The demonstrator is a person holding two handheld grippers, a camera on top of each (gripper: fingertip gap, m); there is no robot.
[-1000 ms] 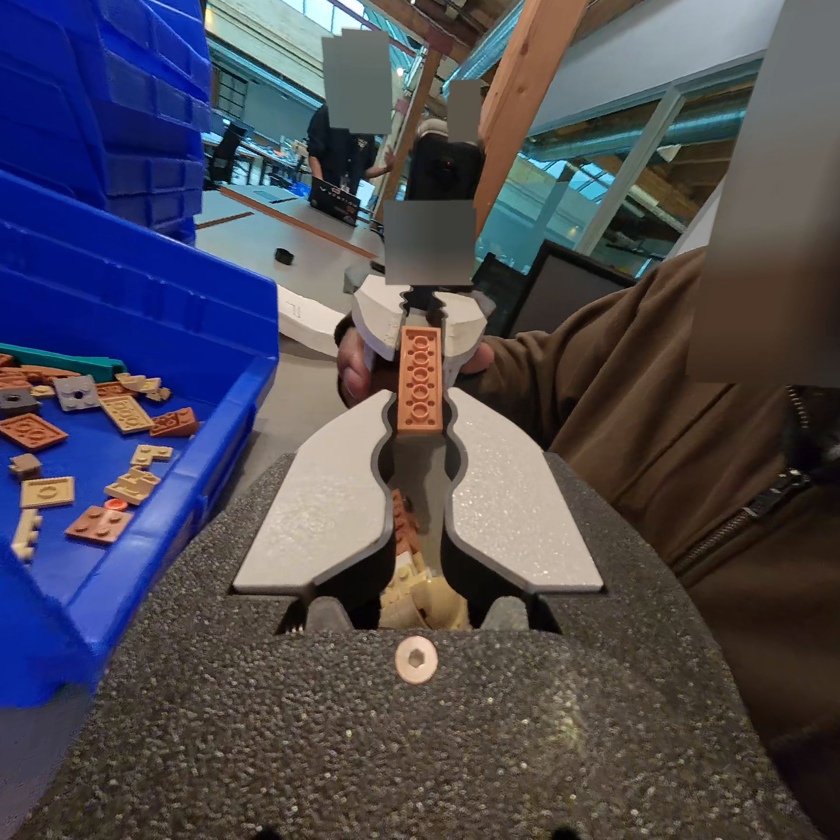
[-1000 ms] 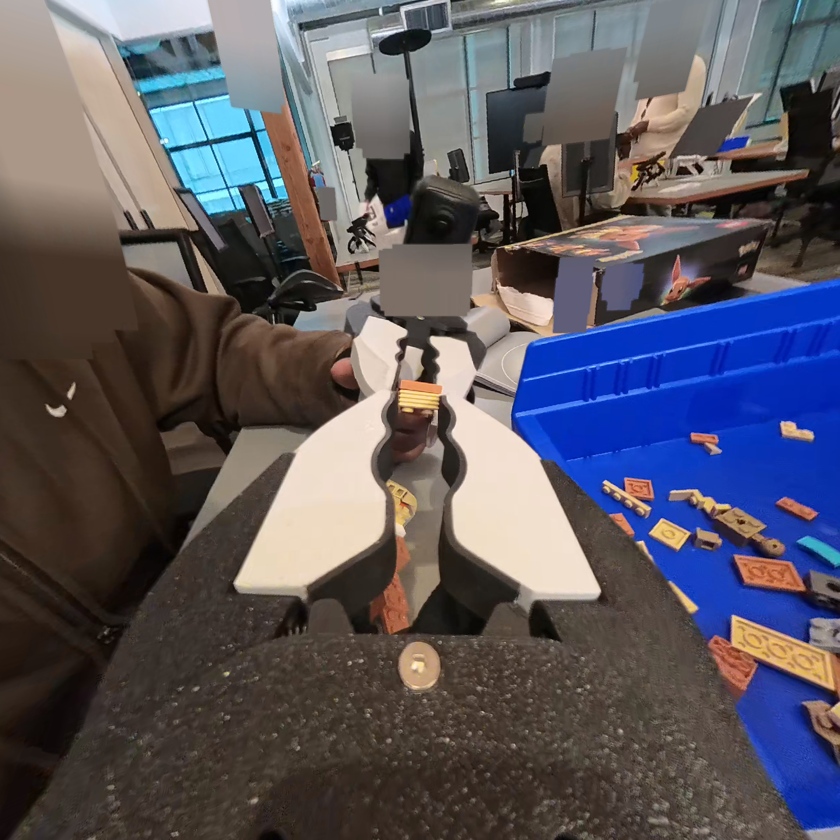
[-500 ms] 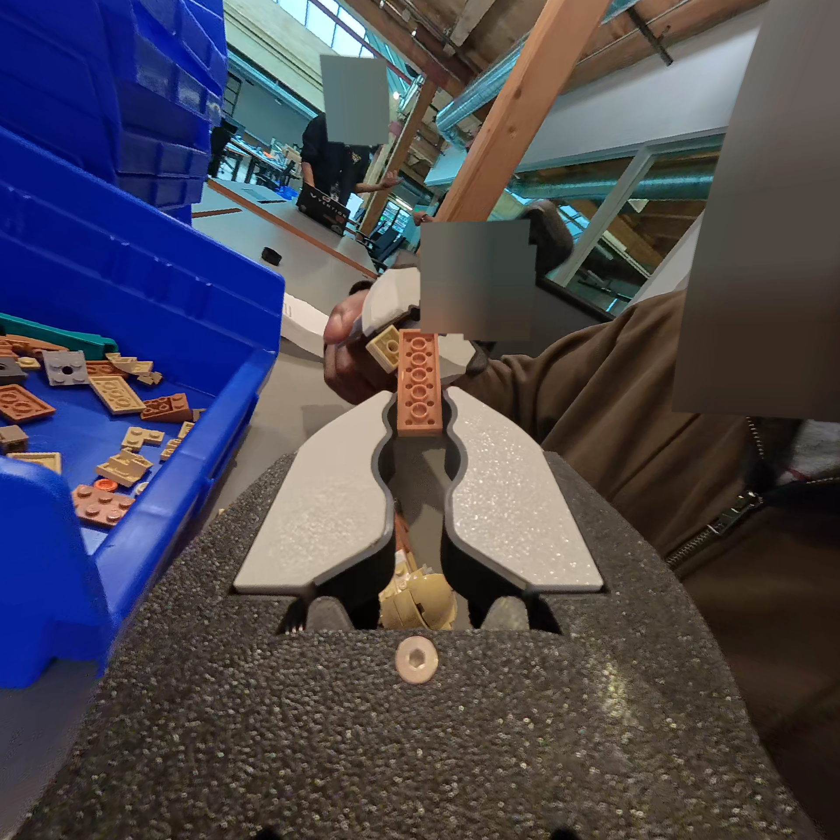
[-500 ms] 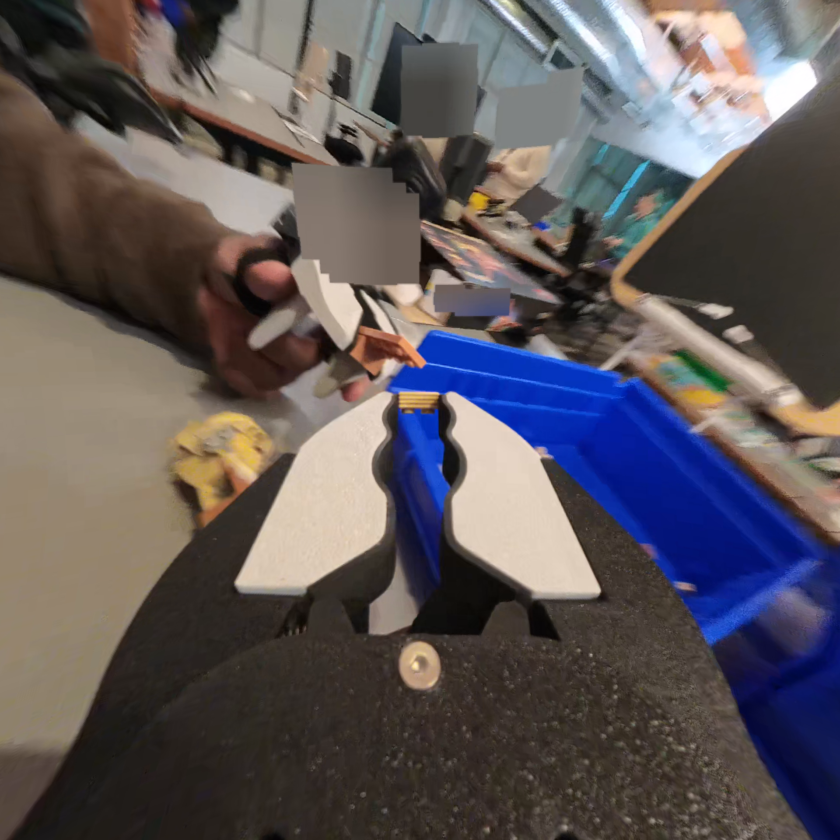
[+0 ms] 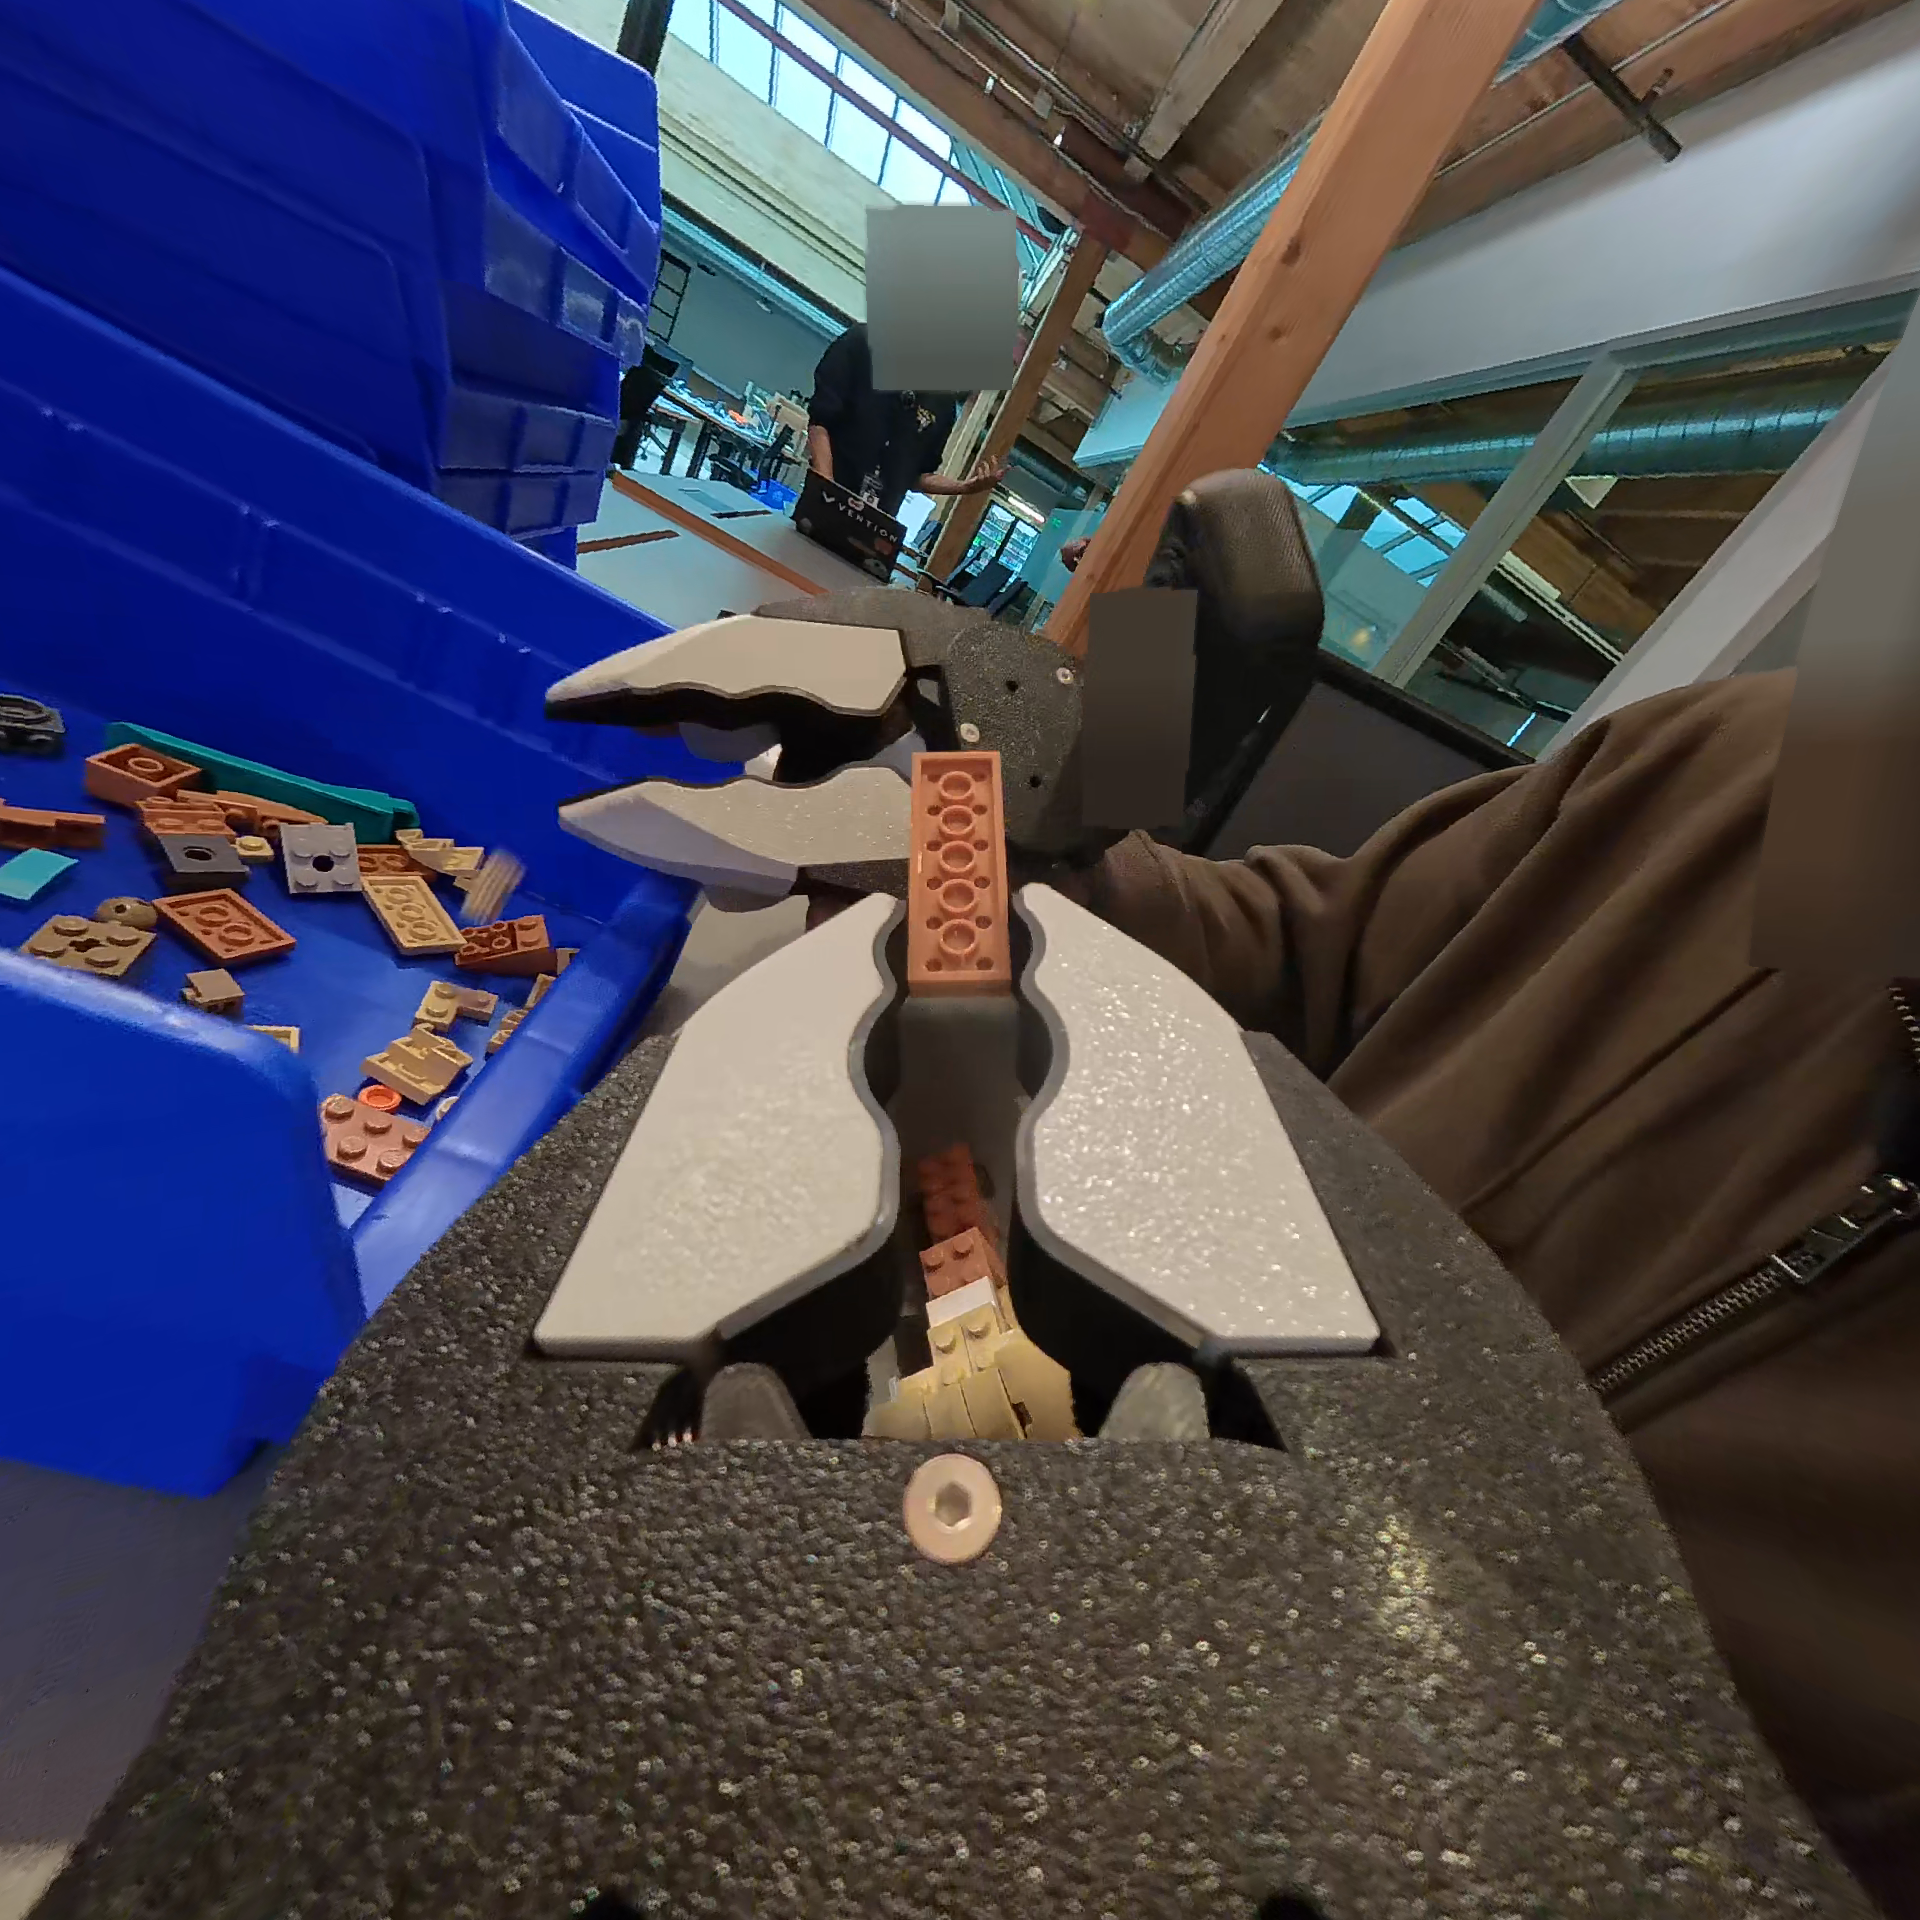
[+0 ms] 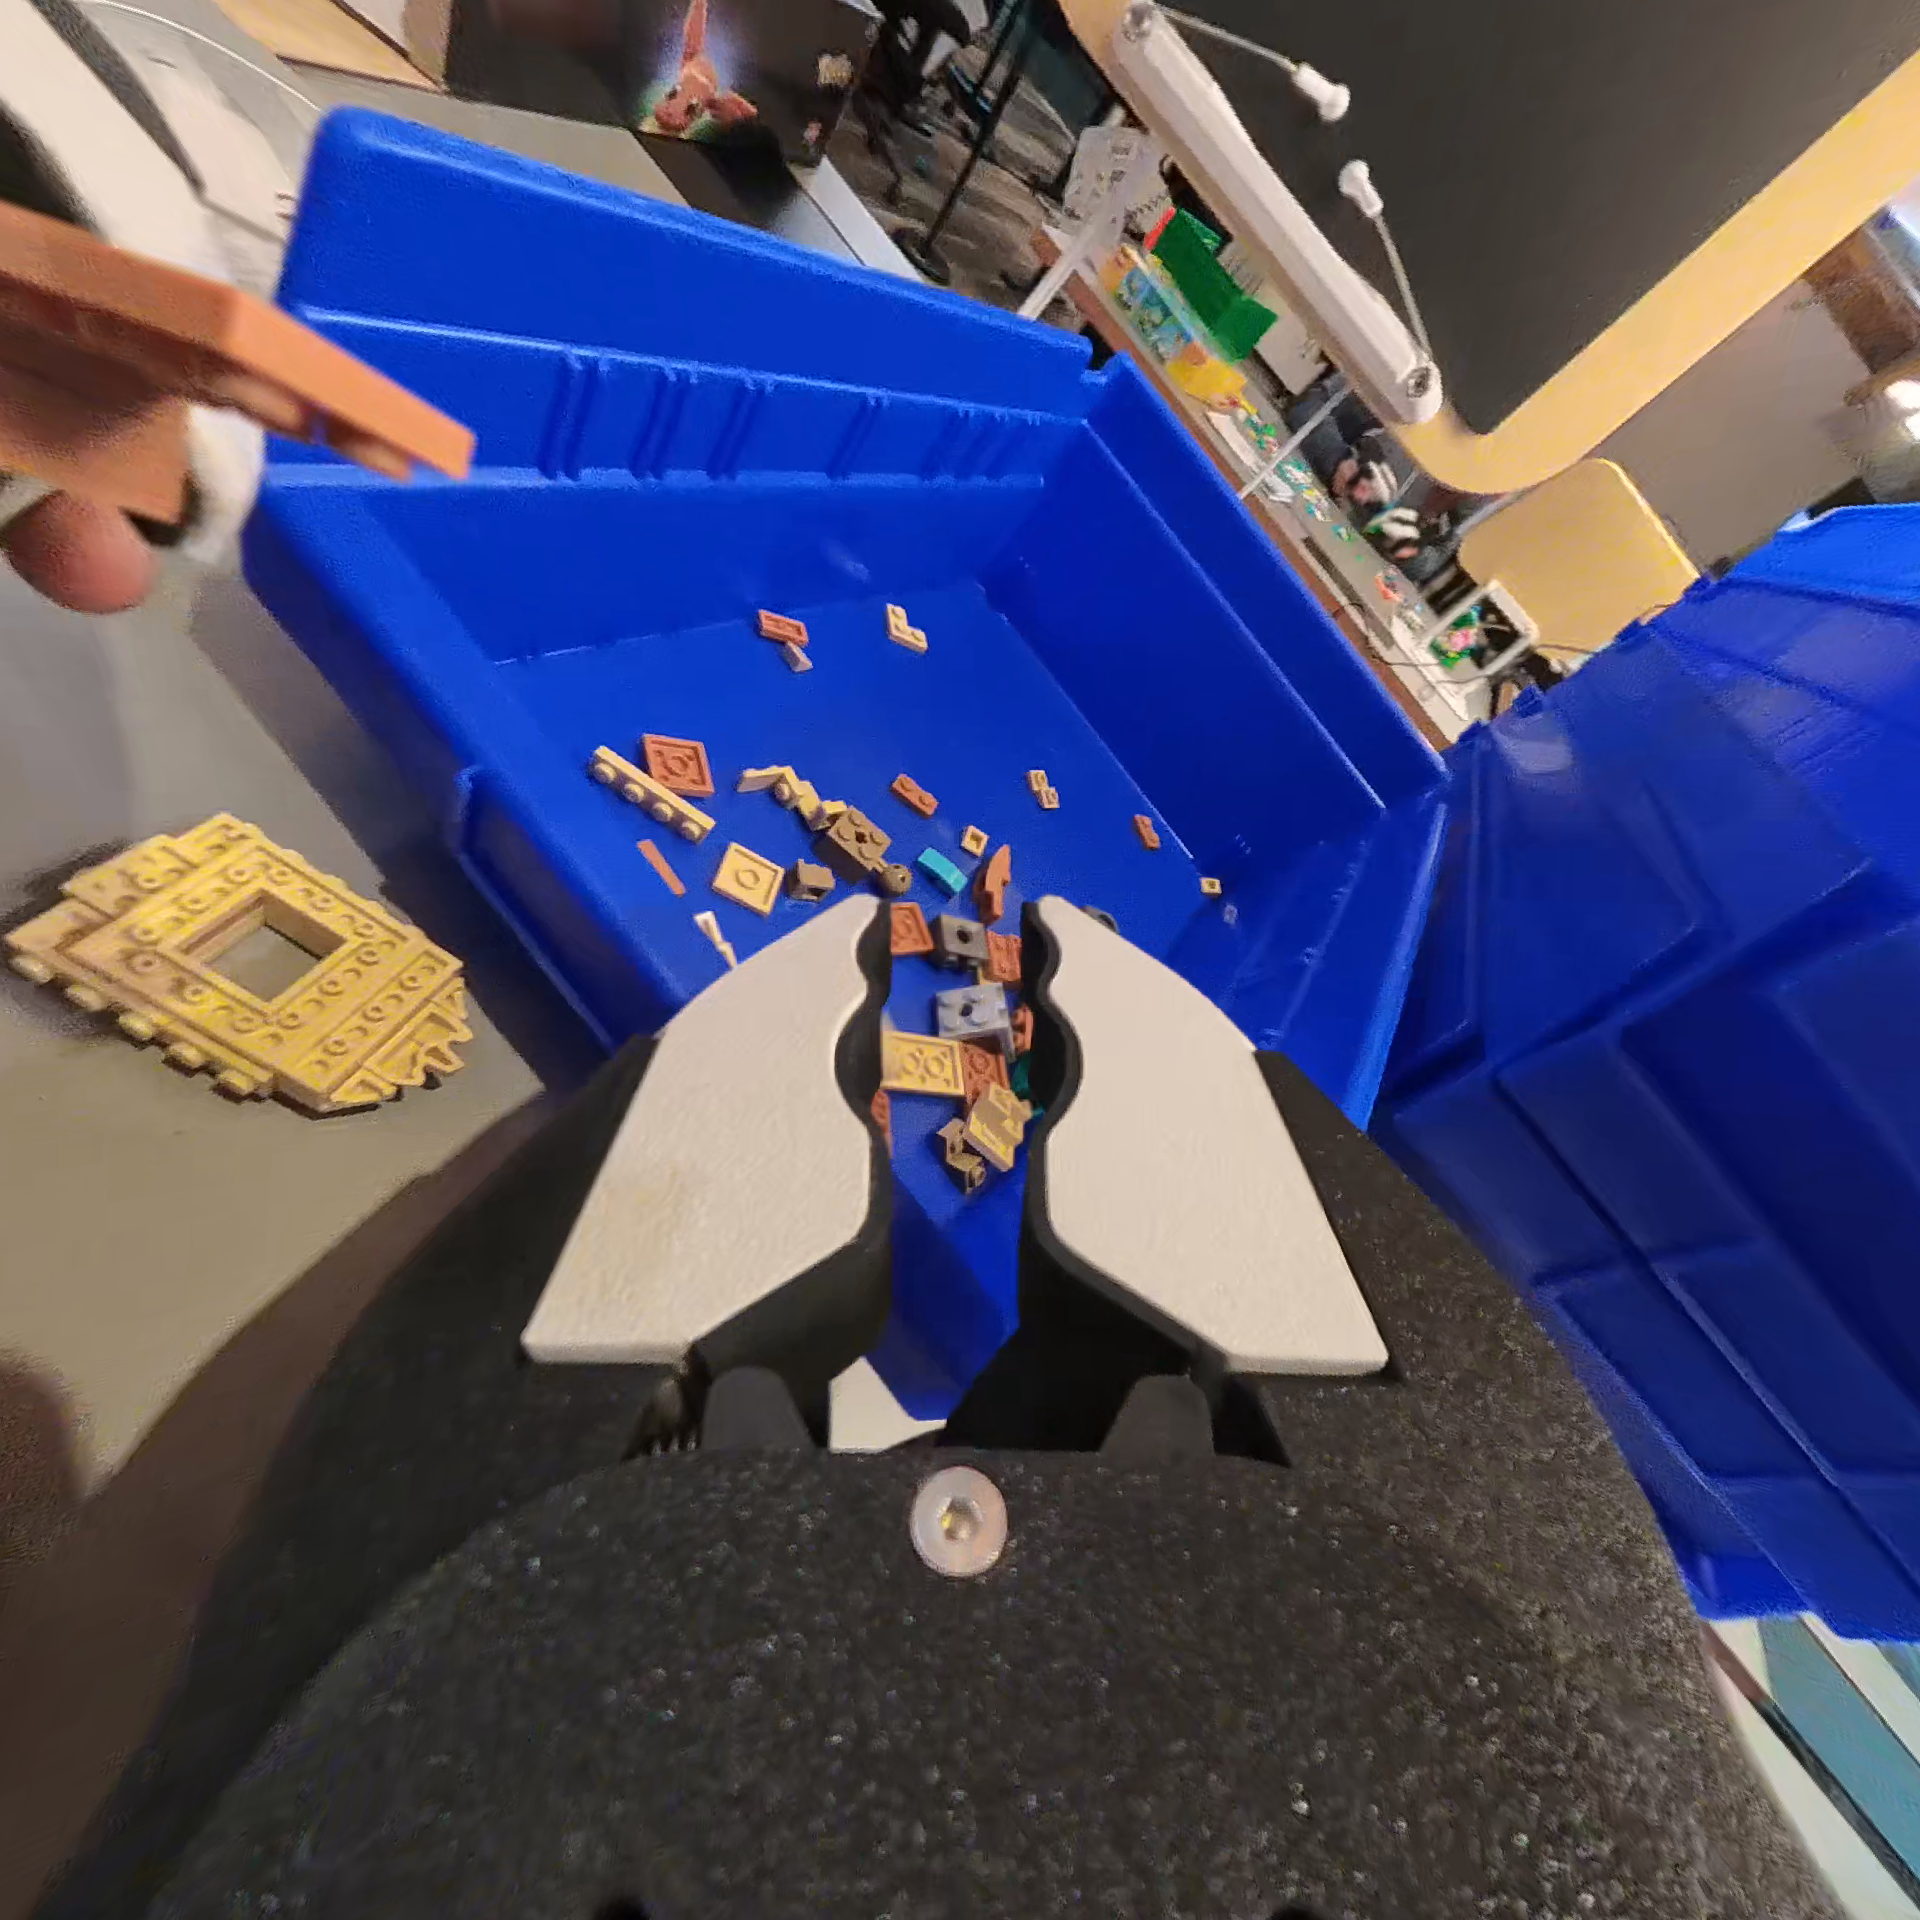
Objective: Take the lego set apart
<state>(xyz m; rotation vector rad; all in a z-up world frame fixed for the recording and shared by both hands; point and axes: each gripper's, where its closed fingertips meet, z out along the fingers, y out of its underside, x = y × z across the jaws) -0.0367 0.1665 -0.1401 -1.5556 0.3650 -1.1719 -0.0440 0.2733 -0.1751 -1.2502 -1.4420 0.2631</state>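
My left gripper (image 5: 958, 920) is shut on a long orange-brown studded plate (image 5: 958, 862), which stands up between both pads. The plate's end also shows at the upper left of the right wrist view (image 6: 260, 353). My right gripper (image 6: 954, 925) hangs over the near end of a blue bin (image 6: 727, 343) with its pads apart and nothing between them; only loose pieces on the bin floor show through the gap. In the left wrist view it (image 5: 623, 753) reaches sideways over the bin rim, and a small tan piece (image 5: 488, 883) is a blur over the bin floor just beyond its tips.
The bin holds several loose tan, brown, grey and teal pieces (image 6: 831, 821). A flat tan square-holed build (image 6: 239, 961) lies on the grey table left of the bin. More blue bins (image 6: 1662, 1039) stand at the right. A person's brown sleeve (image 5: 1507, 987) is close by. One gripper's finger ends stand about 11 cm off the other's.
My right gripper swung away from the left gripper to above the blue bin and opened; the small tan piece it held left the grasp. My left gripper stayed shut on the orange-brown plate.
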